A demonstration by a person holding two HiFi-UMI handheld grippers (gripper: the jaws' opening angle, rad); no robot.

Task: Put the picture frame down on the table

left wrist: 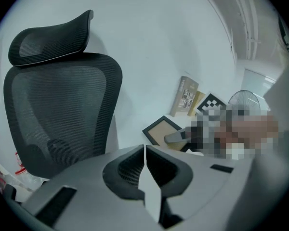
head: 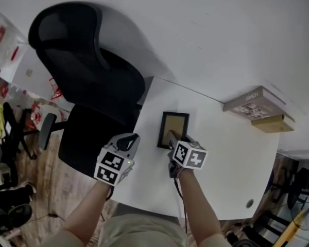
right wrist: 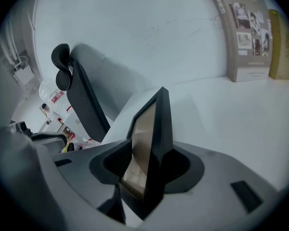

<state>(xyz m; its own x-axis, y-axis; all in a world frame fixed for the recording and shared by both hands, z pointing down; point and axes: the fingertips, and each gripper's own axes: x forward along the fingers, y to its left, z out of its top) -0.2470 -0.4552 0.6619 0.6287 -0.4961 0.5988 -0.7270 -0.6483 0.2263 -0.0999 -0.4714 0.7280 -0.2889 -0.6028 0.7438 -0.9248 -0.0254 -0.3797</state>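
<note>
At the frame [head: 175, 123], right hand-held gripper [head: 171, 138] tilts down.

Office-type room, black mesh swivel chair [head: 87, 86], white table [head: 232, 153] against white wall [head: 195, 30], stacked books [head: 255, 107], cluttered wood floor [head: 33, 189]

Both forearms are stretched forward and angled downward. The left tool [head: 135, 137] is held with its jaws together, nothing between them. The right tool [head: 171, 136] is held with its jaws parted around the picture frame [head: 175, 123], the pads seemingly not pressed on it.
</note>
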